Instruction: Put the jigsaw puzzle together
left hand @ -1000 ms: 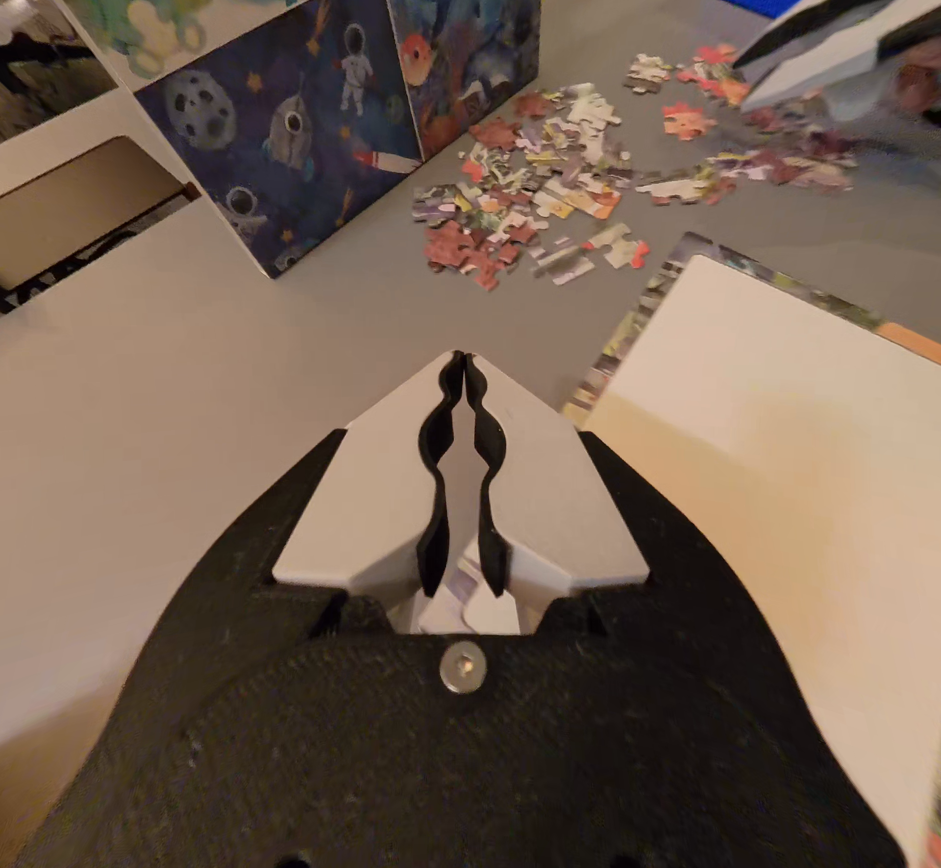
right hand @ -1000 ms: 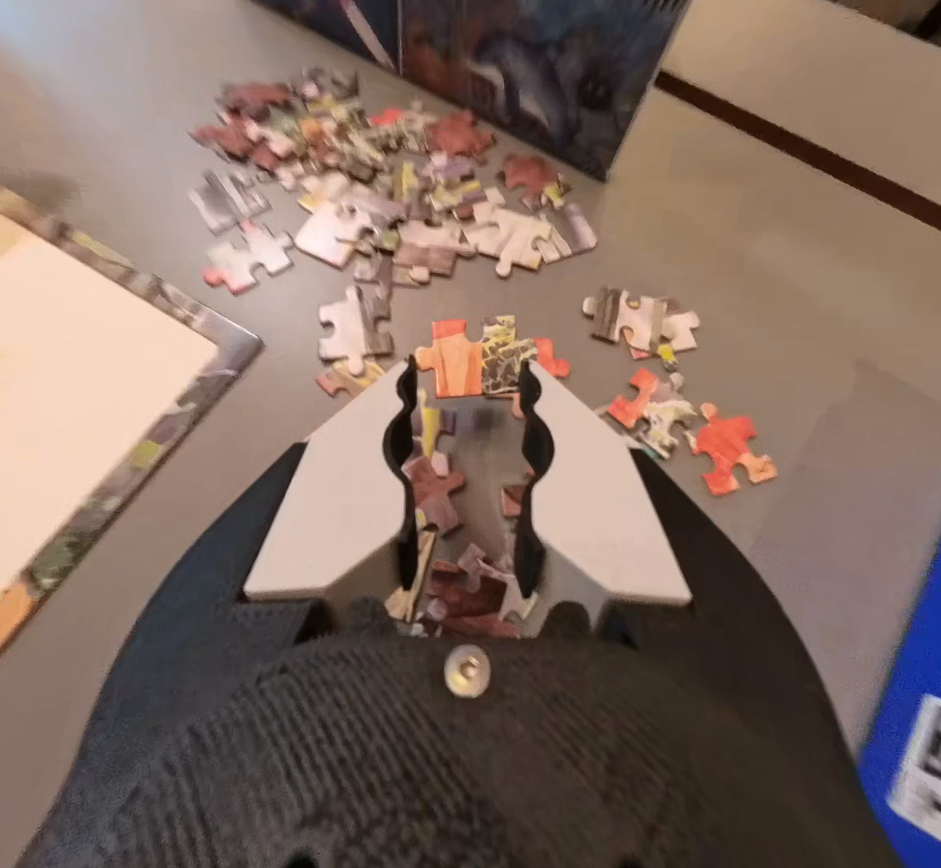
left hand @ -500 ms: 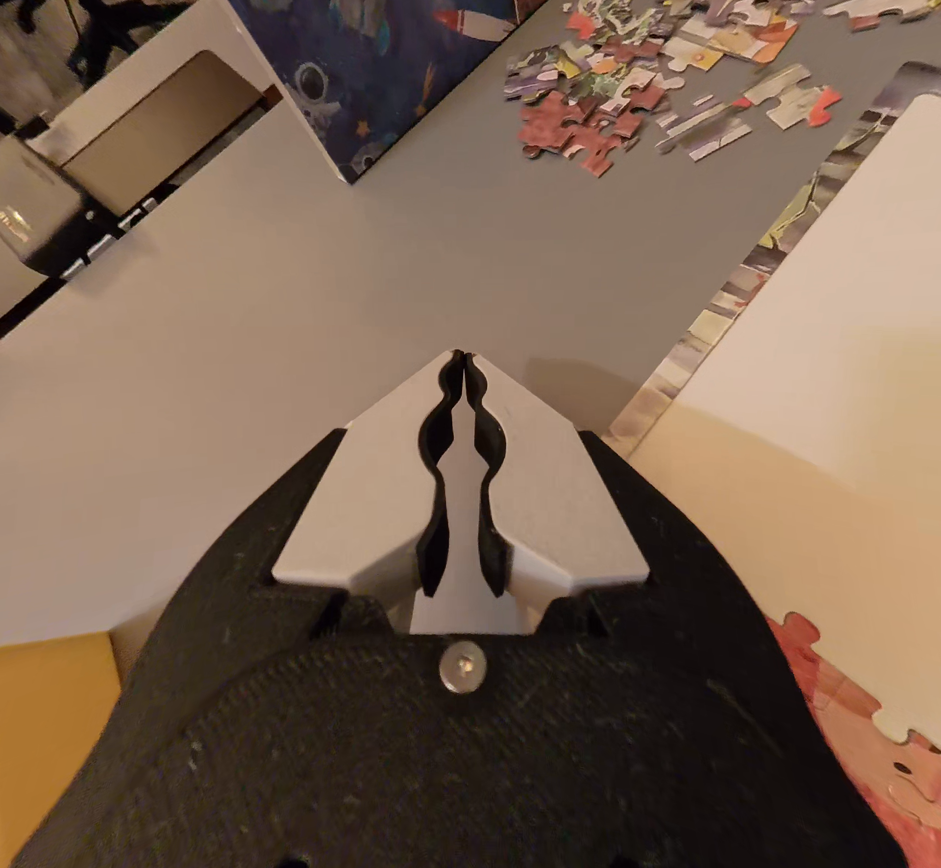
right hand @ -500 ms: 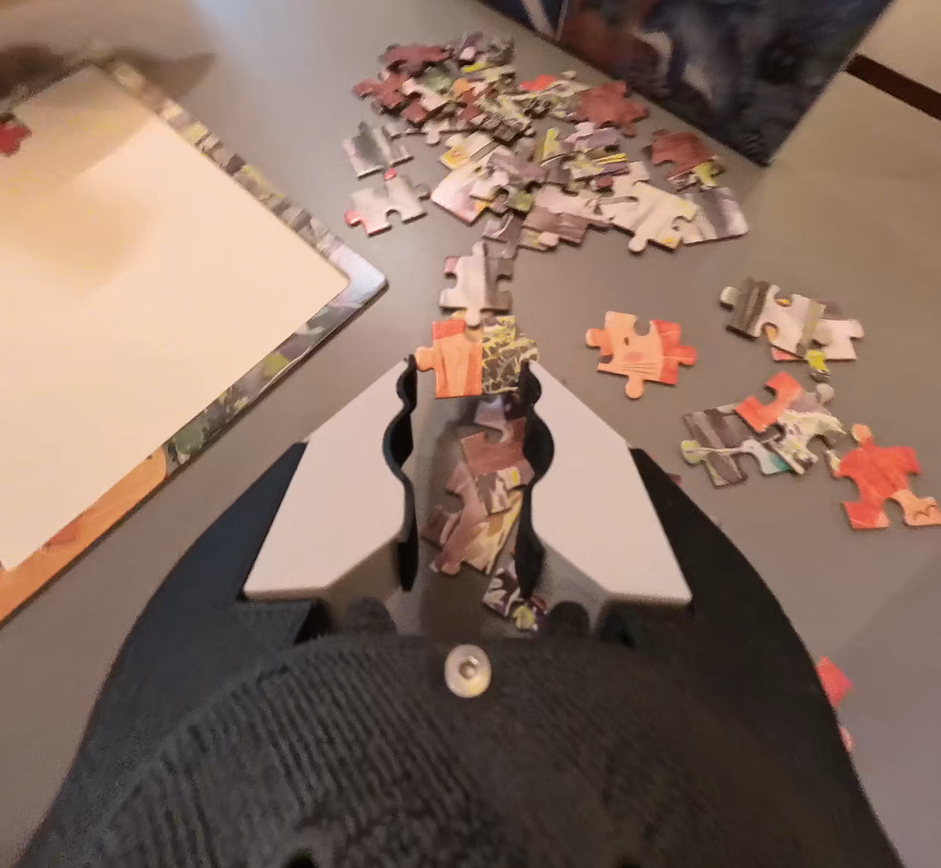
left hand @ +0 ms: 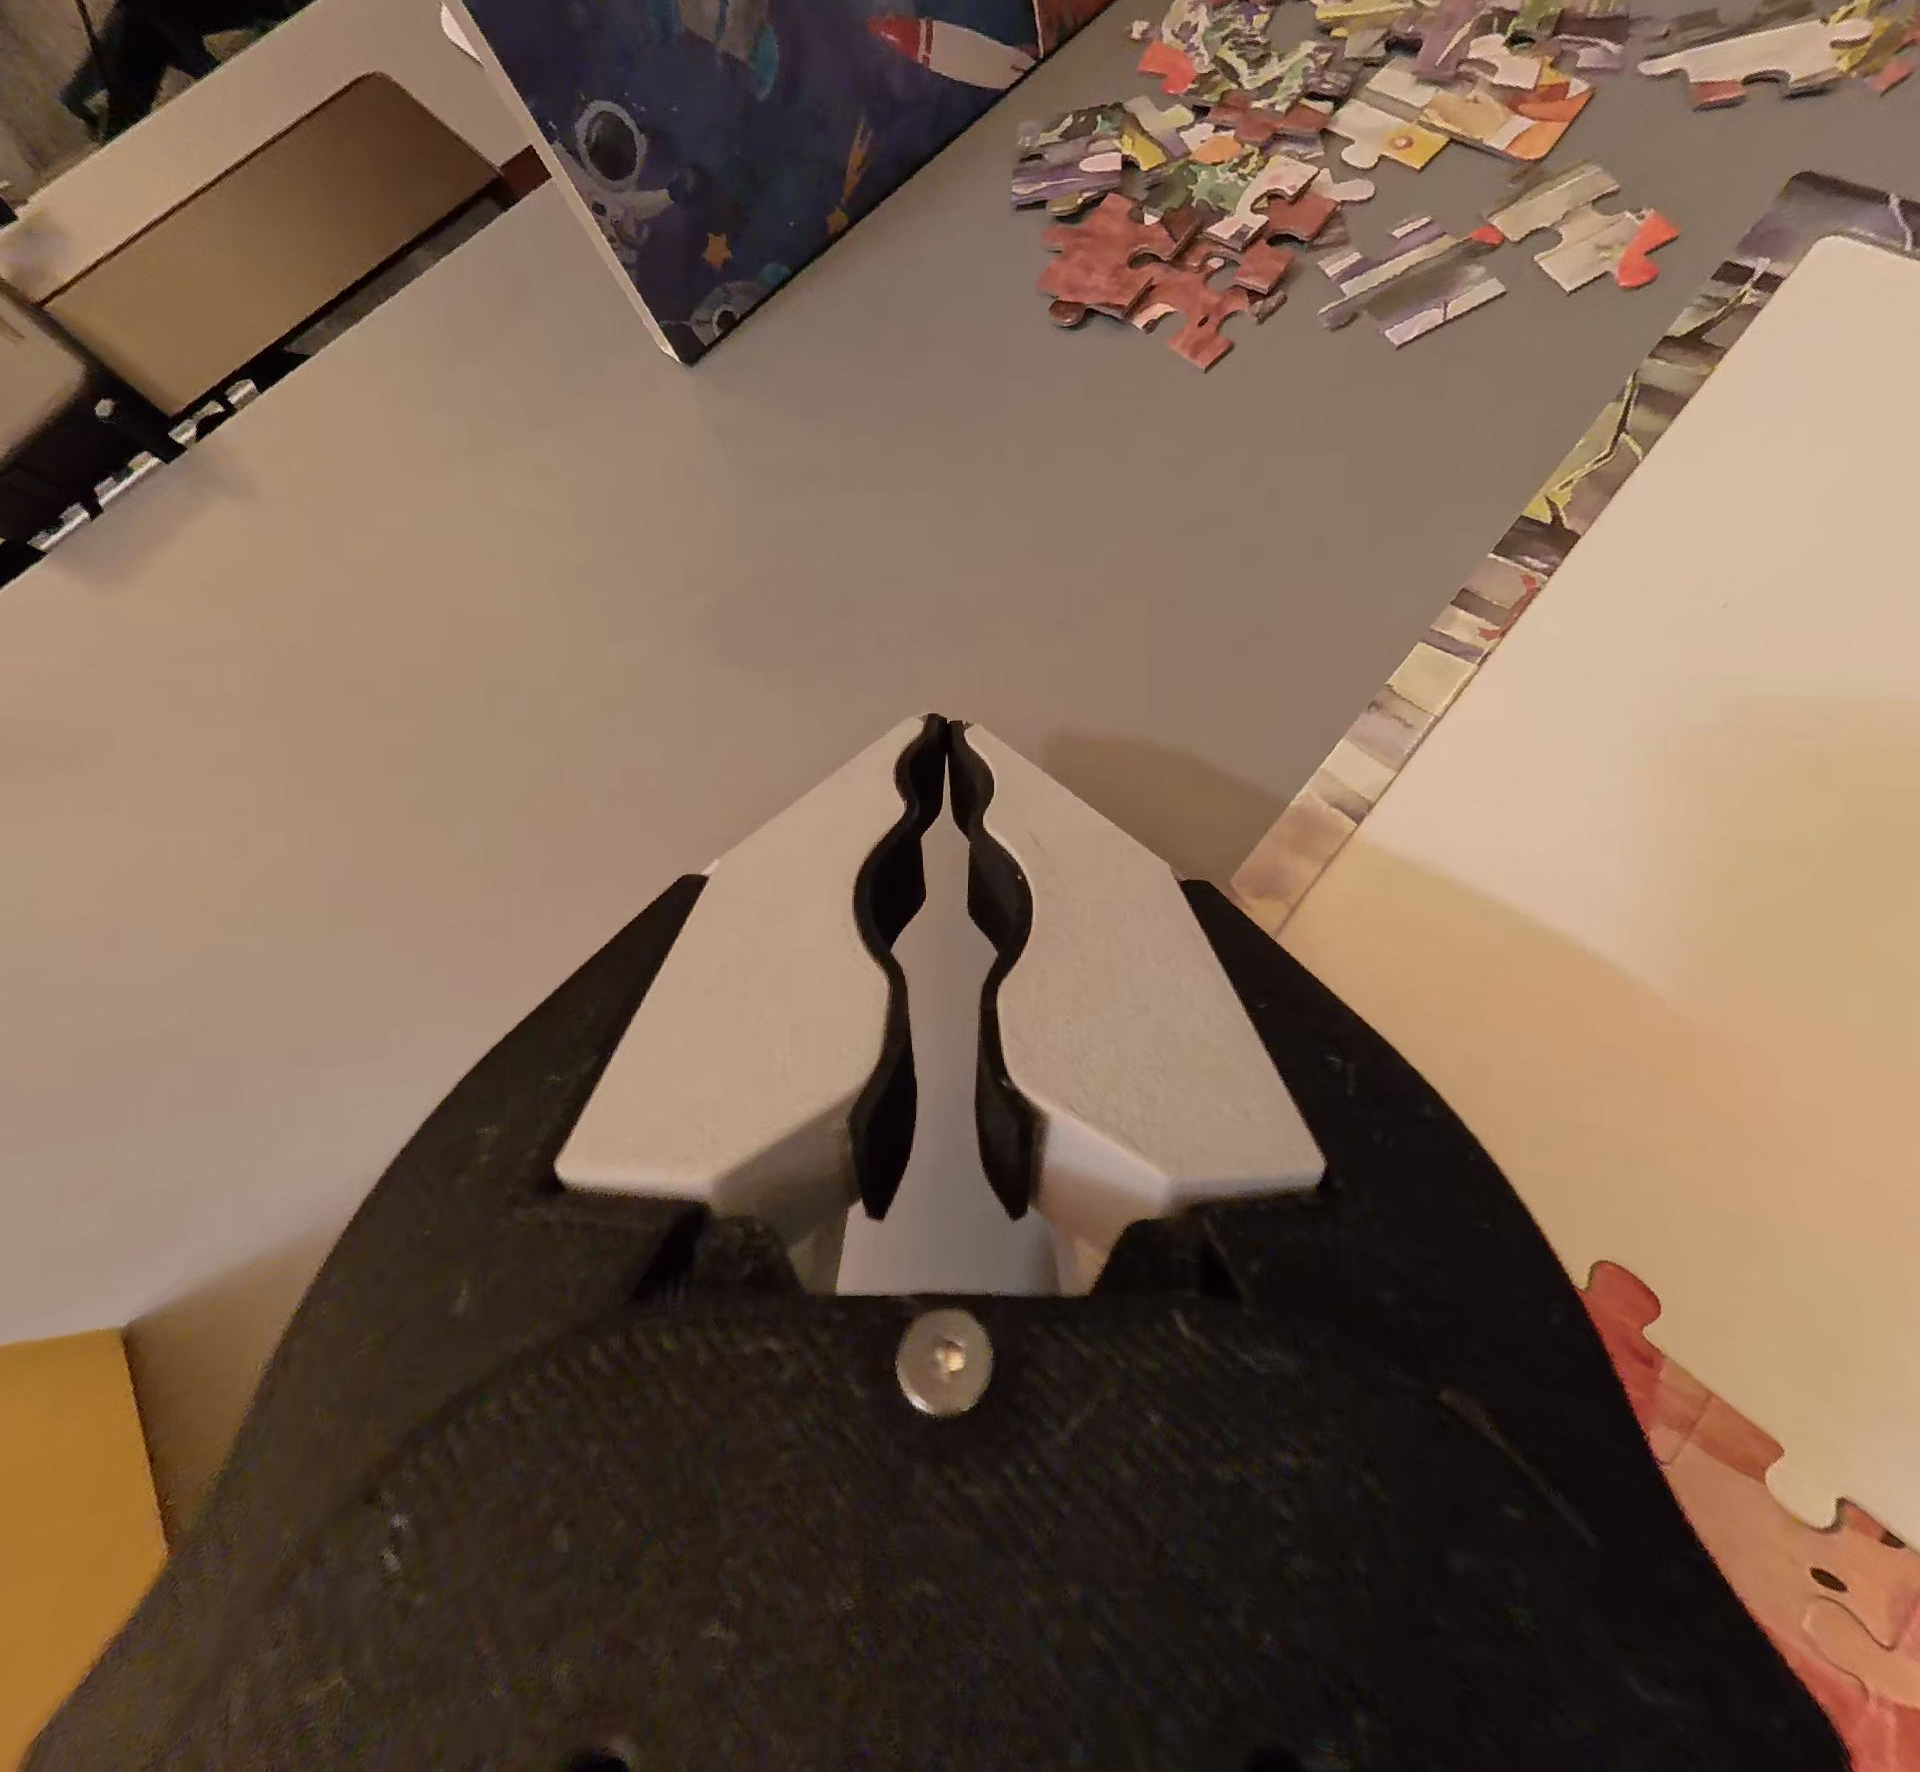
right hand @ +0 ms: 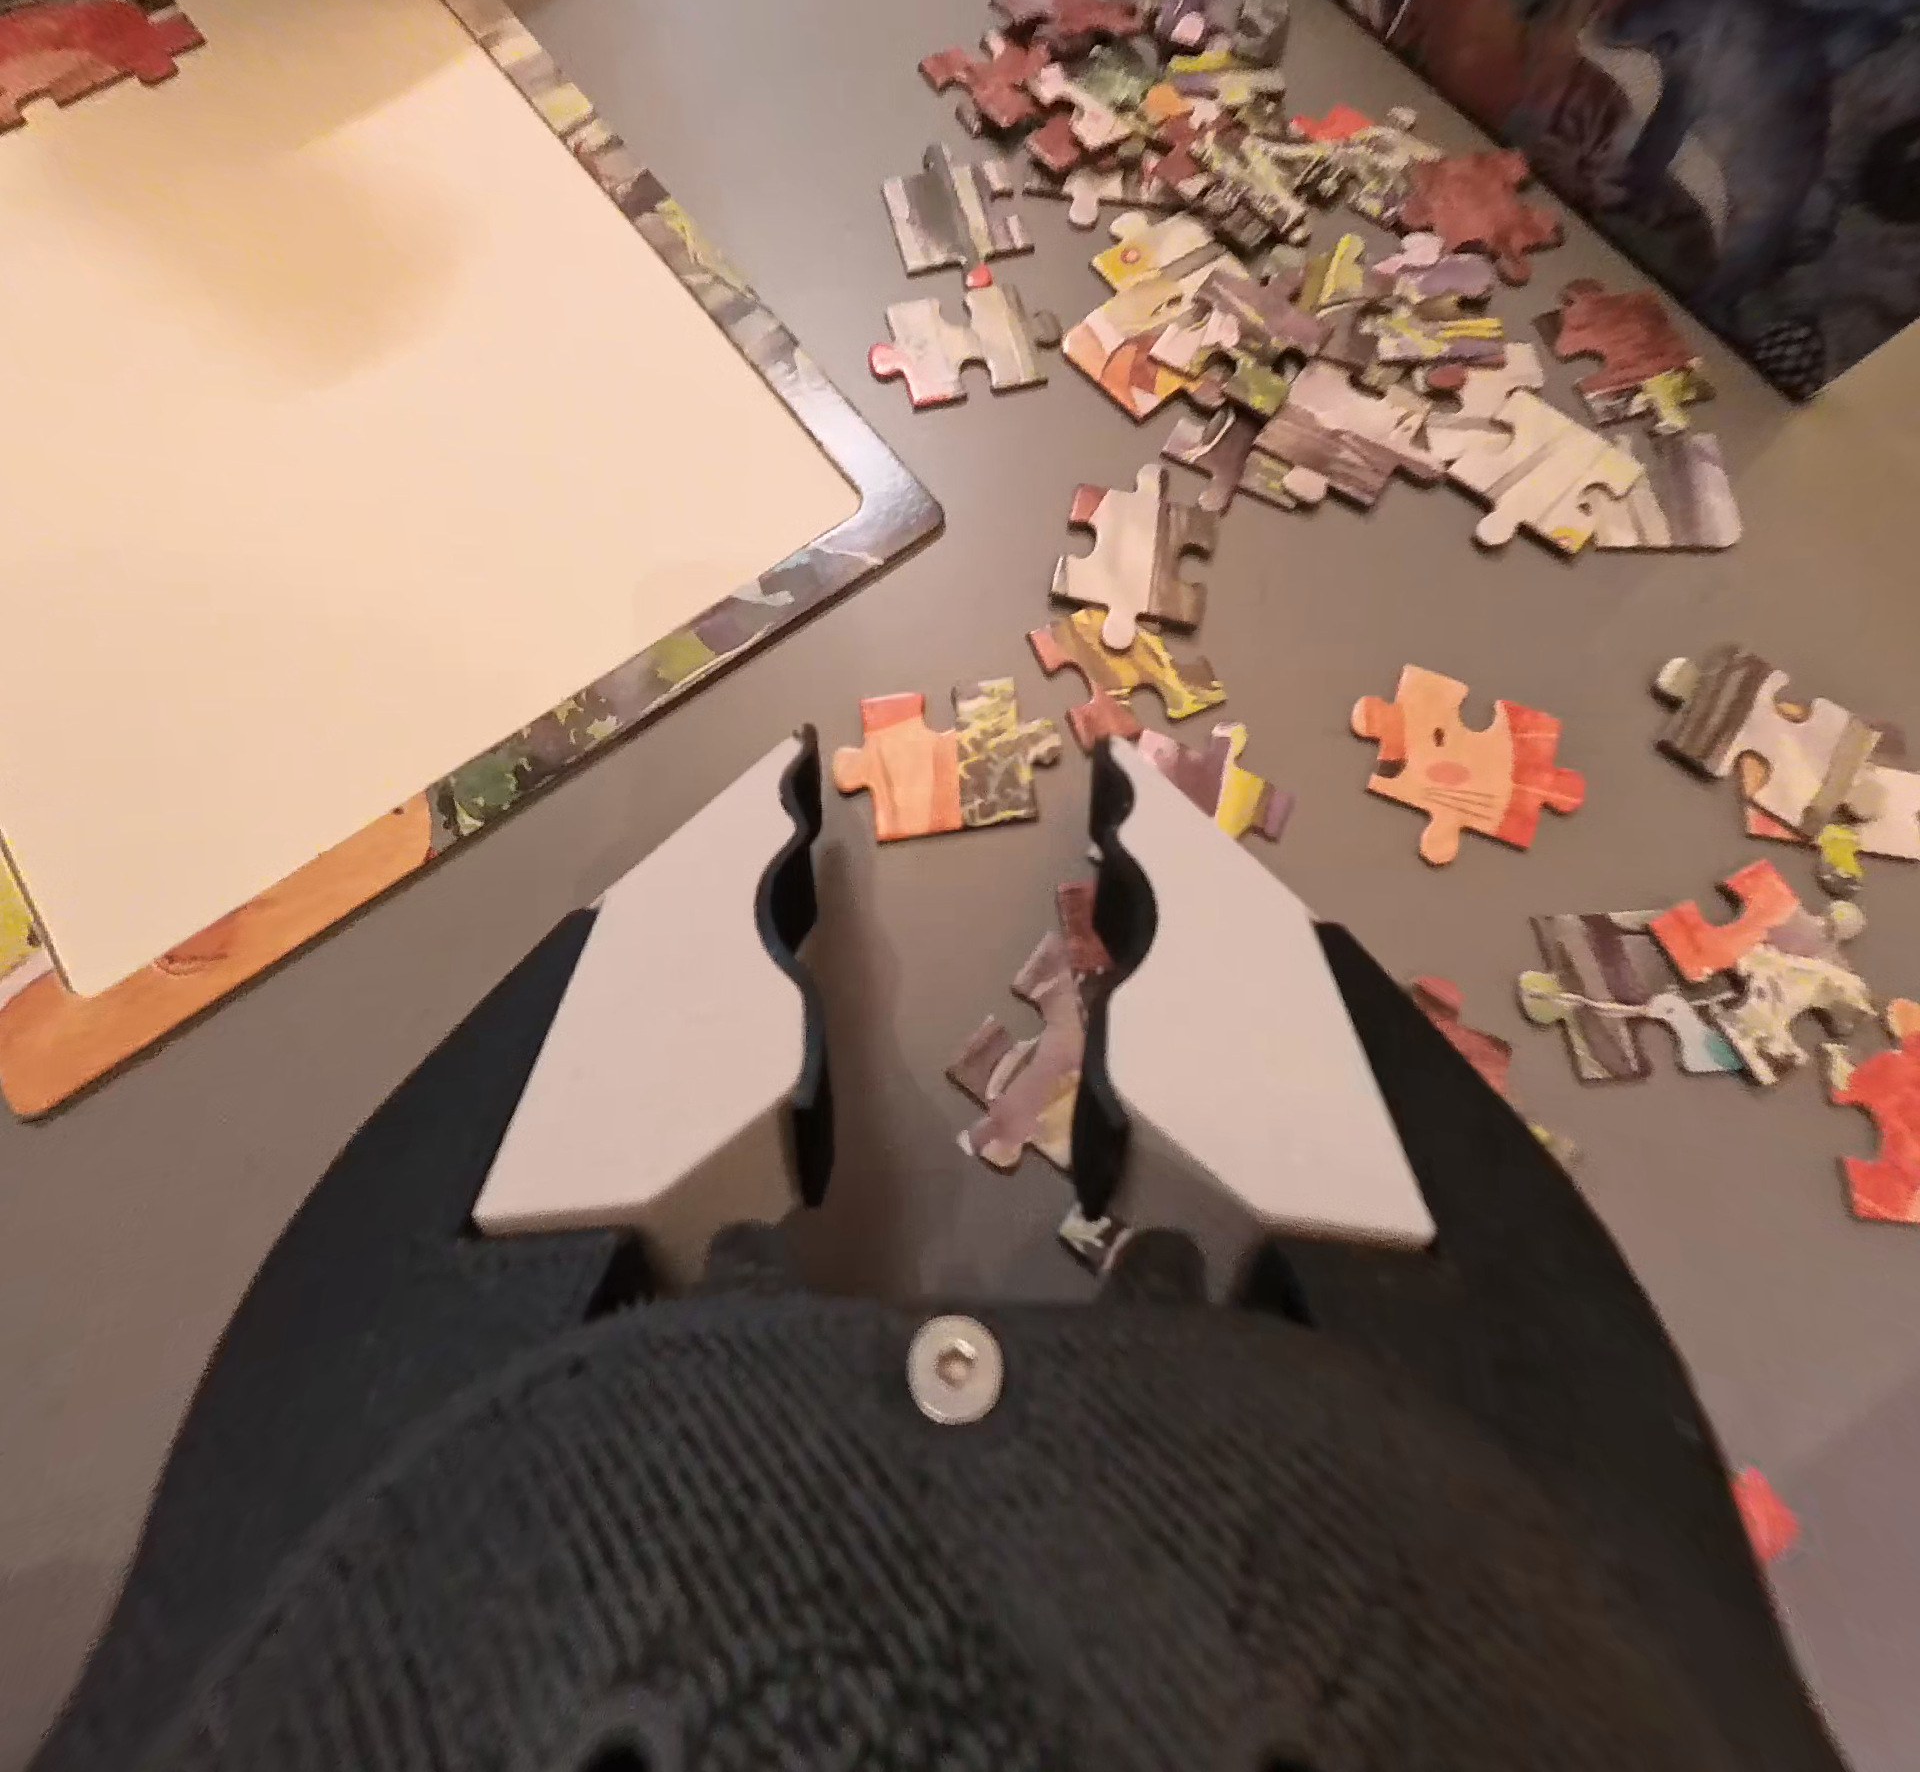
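In the right wrist view my right gripper (right hand: 951, 751) is open, just above the grey table. An orange and green puzzle piece (right hand: 945, 766) lies flat between its fingertips, with a gap on each side. The puzzle tray (right hand: 727, 299), cream inside with a picture border, lies to the left, with a few red pieces joined (right hand: 83, 49) at its far corner. A pile of loose pieces (right hand: 1299, 299) lies ahead. In the left wrist view my left gripper (left hand: 940, 725) is shut and empty over bare table, left of the tray (left hand: 1455, 642). The pile (left hand: 1299, 112) is far right.
A tall picture box (left hand: 748, 60) stands at the back of the table and also shows in the right wrist view (right hand: 1662, 60). An orange face piece (right hand: 1465, 766) and other scattered pieces lie to the right. The table edge runs along the left, with a yellow thing (left hand: 62, 1514) below it. My hands' fingertips stand some 30 centimeters from each other.
My right gripper carried the orange and green piece left toward the tray, then its jaws widened and the piece is no longer pinched. My left gripper drew back and stayed shut.
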Demonstrator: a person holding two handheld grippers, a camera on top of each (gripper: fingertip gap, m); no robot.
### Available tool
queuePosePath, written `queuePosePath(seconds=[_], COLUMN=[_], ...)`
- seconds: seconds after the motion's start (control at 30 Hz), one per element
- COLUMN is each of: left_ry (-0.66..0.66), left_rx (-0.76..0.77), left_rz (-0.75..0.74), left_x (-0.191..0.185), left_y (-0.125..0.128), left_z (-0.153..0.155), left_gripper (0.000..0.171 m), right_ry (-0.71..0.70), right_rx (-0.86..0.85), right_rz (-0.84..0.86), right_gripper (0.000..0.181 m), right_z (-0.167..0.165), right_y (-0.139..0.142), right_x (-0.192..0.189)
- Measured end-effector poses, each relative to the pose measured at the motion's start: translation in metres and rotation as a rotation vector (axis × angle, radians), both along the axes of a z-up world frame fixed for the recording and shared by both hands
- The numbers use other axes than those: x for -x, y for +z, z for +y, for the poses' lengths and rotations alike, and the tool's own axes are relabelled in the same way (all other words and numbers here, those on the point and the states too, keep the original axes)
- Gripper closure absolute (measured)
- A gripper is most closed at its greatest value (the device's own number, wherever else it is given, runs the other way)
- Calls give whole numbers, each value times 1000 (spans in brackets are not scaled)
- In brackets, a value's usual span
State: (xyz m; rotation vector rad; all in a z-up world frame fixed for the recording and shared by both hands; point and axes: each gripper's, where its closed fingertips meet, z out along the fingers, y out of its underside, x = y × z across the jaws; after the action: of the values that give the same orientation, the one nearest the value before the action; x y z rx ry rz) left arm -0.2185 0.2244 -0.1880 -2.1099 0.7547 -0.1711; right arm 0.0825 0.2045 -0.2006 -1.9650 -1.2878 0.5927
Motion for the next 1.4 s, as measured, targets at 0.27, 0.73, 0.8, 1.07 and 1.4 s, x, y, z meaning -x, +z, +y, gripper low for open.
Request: queuePosePath(seconds=[0.27, 0.73, 0.8, 1.07, 1.4], left_ry=[-17, -19, -19, -23, -20], left_rx=[-2, -22, -24, -37, -33], left_rz=[5, 17, 16, 16, 8], left_x=[-4, -4, -5, -6, -5], left_y=[0, 5, 5, 9, 8], left_z=[-2, -2, -3, -3, -3], left_gripper=[171, 171, 171, 171, 171], right_ry=[-373, -573, -564, -624, -596], right_rx=[-200, -354, -371, -523, -549], right_rz=[126, 302, 276, 378, 341], right_gripper=[134, 143, 144, 152, 153], right_z=[54, 70, 70, 64, 62], right_y=[47, 88, 87, 123, 122], right_x=[-57, -94, -91, -112, -104])
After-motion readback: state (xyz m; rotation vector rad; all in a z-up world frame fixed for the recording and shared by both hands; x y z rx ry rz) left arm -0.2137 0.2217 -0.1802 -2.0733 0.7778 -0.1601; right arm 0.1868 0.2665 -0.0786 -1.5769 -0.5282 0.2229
